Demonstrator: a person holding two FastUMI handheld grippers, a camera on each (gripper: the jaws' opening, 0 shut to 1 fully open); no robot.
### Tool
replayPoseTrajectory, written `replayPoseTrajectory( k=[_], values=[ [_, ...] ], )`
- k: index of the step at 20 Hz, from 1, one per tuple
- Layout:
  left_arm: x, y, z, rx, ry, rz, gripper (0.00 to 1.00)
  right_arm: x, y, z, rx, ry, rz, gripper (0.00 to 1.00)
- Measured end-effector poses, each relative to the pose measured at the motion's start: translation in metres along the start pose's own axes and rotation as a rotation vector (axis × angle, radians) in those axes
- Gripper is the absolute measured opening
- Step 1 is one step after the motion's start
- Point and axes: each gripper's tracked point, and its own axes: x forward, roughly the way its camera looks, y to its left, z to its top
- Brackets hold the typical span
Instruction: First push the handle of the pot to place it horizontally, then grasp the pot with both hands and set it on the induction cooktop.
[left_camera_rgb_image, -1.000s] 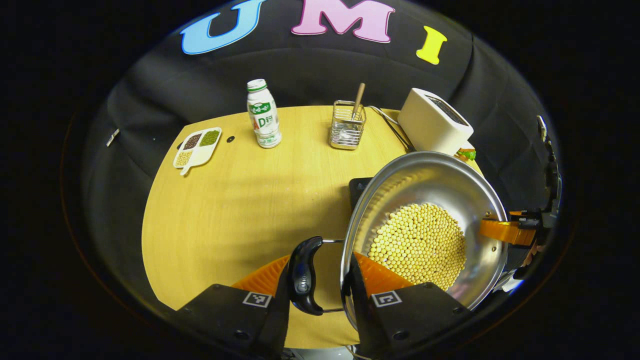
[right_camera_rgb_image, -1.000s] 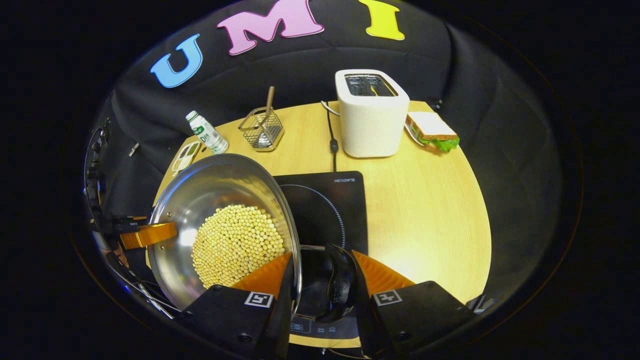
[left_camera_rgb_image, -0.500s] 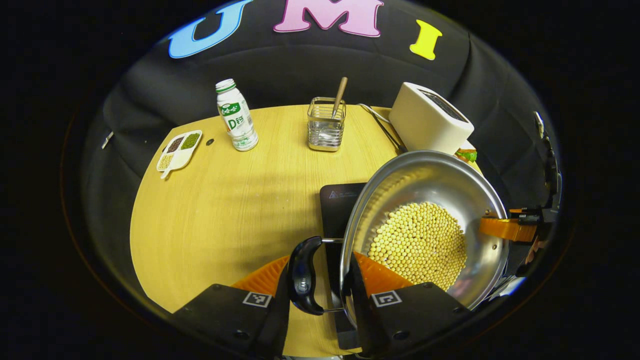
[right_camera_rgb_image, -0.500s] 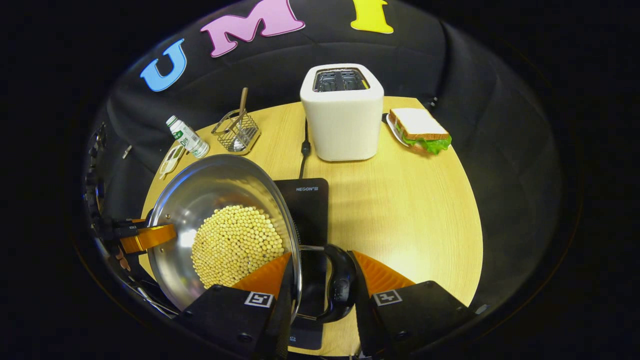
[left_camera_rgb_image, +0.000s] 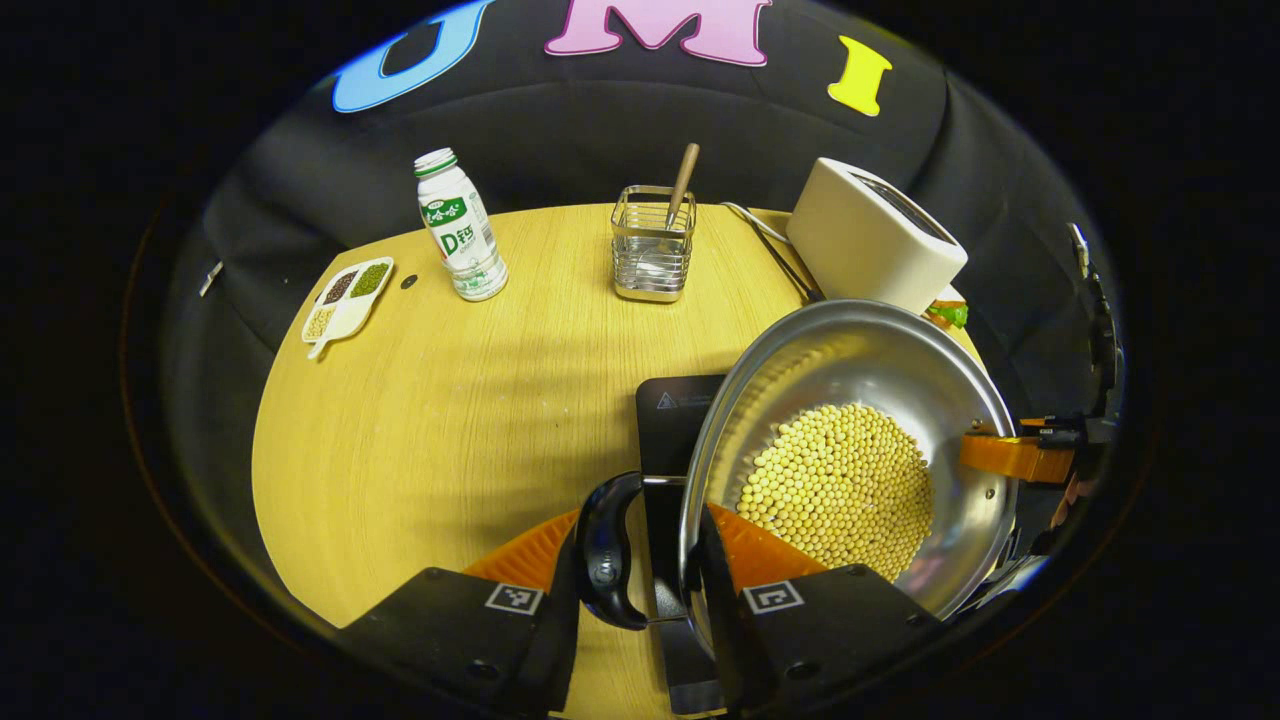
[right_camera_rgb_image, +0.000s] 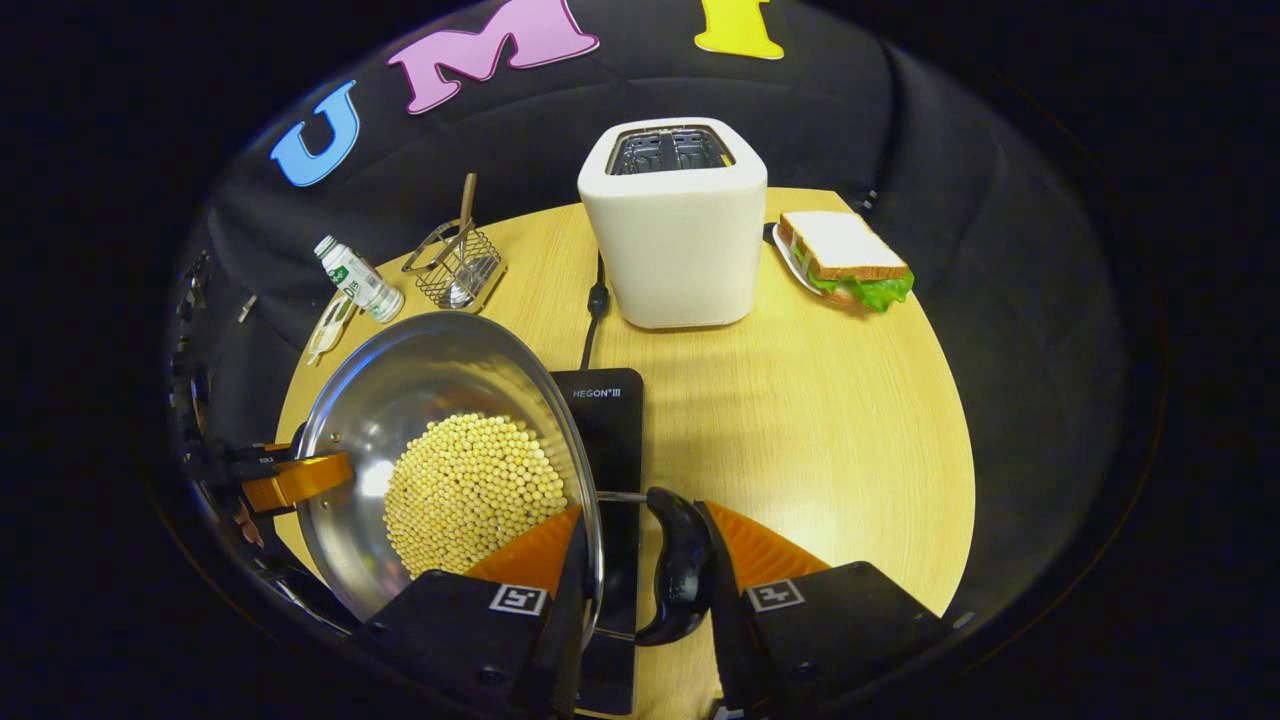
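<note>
A steel pot (left_camera_rgb_image: 860, 350) (right_camera_rgb_image: 420, 370) full of yellow beans hangs tilted above the black induction cooktop (left_camera_rgb_image: 675, 420) (right_camera_rgb_image: 605, 420), covering most of it. In the left gripper view my left gripper (left_camera_rgb_image: 640, 560) is shut on the pot's black side handle (left_camera_rgb_image: 605, 550) and the rim beside it. My right gripper (right_camera_rgb_image: 640, 560) is shut the same way on the opposite black handle (right_camera_rgb_image: 680, 565). Each gripper also shows across the pot from the other: the right gripper (left_camera_rgb_image: 1010, 458) and the left gripper (right_camera_rgb_image: 295, 478).
On the wooden table (left_camera_rgb_image: 430, 430) stand a white toaster (right_camera_rgb_image: 675, 235) with its cord, a sandwich (right_camera_rgb_image: 845, 260) on a plate, a wire basket (left_camera_rgb_image: 650, 250) with a spoon, a drink bottle (left_camera_rgb_image: 460, 225) and a small divided dish (left_camera_rgb_image: 345, 300).
Both grippers have carried the pot to the right over the cooktop and nearer the toaster. Their hold on the handles is unchanged.
</note>
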Motion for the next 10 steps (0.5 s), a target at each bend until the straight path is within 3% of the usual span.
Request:
replayPoseTrajectory(
  k=[4, 5, 6, 10],
  values=[
    [-0.0012, -0.0005, -0.0017, 0.003, -0.010, 0.005, 0.58, 0.0006, -0.0003, 0.0011, 0.001, -0.007, 0.003, 0.57],
    [-0.0007, -0.0002, -0.0022, 0.000, -0.010, 0.003, 0.58, 0.0007, -0.0002, 0.0014, 0.001, -0.008, 0.005, 0.53],
    [-0.0010, -0.0009, -0.0022, -0.001, -0.009, 0.002, 0.58, 0.0003, -0.0008, 0.0013, 0.001, -0.010, 0.006, 0.57],
    [-0.0012, 0.0001, -0.0030, -0.007, -0.009, 0.003, 0.59, 0.0004, -0.0007, 0.0017, -0.001, -0.015, 0.009, 0.58]
  ],
)
